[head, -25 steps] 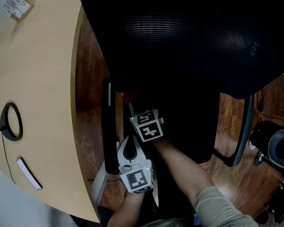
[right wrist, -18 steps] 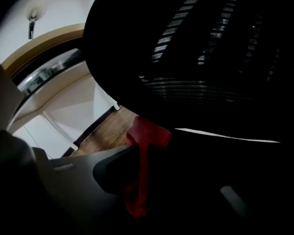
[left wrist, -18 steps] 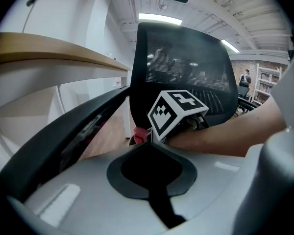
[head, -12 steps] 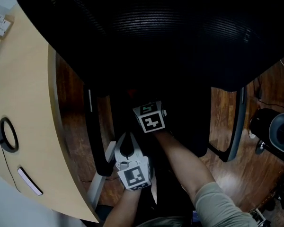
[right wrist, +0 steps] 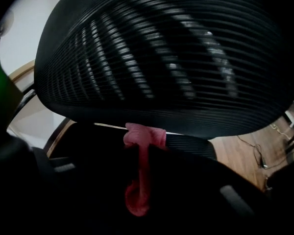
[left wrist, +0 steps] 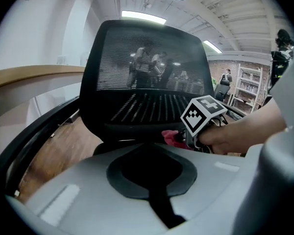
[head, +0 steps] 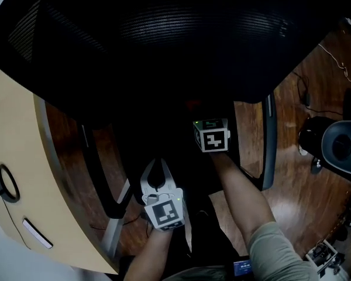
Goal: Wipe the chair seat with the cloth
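Note:
The black chair fills the head view: its mesh back (head: 181, 34) on top and the dark seat (head: 175, 139) below it. My right gripper (head: 197, 115) reaches under the back's lower edge, shut on a pink-red cloth (head: 192, 105). In the right gripper view the cloth (right wrist: 139, 180) runs up between the dark jaws and bunches at their tips, against the seat's rear (right wrist: 191, 143). My left gripper (head: 158, 164) hovers over the seat's front left, jaws shut with nothing in them. The left gripper view shows the right gripper (left wrist: 186, 138) with the cloth (left wrist: 172, 137) to the right.
A light wooden desk (head: 23, 133) curves along the left, carrying a black ring (head: 6, 183) and a white strip (head: 35, 230). Black armrests (head: 99, 168) (head: 269, 145) flank the seat. On the wooden floor (head: 292, 174) at right stand a round black object (head: 339, 148) and cables.
My right gripper has swept to the right along the seat with the cloth. The left gripper drifted slightly right. The chair now fills more of the view and the desk has slid left.

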`<state>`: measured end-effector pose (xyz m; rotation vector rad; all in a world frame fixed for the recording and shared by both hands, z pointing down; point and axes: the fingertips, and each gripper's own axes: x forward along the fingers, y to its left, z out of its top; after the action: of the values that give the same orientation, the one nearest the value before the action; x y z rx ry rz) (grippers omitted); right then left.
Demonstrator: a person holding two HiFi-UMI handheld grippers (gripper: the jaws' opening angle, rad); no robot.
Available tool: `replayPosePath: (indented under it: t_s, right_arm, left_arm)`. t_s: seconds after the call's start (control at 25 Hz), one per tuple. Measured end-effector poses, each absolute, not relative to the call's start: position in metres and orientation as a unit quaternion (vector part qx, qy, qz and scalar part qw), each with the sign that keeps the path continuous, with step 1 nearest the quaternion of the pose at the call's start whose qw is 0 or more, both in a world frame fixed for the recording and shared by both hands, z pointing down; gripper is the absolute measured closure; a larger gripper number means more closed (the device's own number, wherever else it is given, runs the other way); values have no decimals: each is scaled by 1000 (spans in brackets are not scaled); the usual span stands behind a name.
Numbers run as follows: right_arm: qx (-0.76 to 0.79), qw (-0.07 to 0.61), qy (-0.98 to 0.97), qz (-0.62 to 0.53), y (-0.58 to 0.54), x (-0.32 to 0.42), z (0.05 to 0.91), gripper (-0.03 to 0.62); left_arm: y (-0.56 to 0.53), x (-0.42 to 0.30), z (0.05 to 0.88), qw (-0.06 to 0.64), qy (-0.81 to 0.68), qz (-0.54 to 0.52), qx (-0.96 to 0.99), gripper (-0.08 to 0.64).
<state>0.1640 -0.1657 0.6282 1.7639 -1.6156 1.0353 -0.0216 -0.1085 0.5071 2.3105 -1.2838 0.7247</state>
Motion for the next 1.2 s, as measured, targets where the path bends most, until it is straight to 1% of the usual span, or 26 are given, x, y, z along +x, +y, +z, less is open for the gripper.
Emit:
replayPosePath:
  t_s: [0.2, 0.36, 0.52, 0.72, 0.8, 0.92, 1.2]
  right_arm:
    - [699, 262, -536, 395, -129, 232, 630, 529]
    - [722, 252, -499, 408, -107, 266, 637, 528]
    - [728, 241, -484, 421, -92, 278, 644, 529]
    - [732, 236, -491, 410, -93, 271, 637, 528]
    - [730, 231, -503, 401, -97, 258, 629, 528]
    - [715, 222, -540, 385, -111, 216, 612, 528]
    - [620, 195, -671, 356, -151, 63, 582, 528]
  left_arm:
    - [-100, 12, 508, 197, -430, 262, 841, 555]
    - [-93, 35, 511, 195, -415, 262, 849, 555]
    - [-82, 48, 512, 197, -405, 265, 853, 555]
    - [-80, 37, 514, 200, -413, 266, 848, 555]
    - [-82, 25, 513, 203, -424, 263, 842, 554]
    - [-83, -4, 512, 211, -446, 258, 831, 554]
    - [-78, -70, 494, 214, -481, 239, 816, 554]
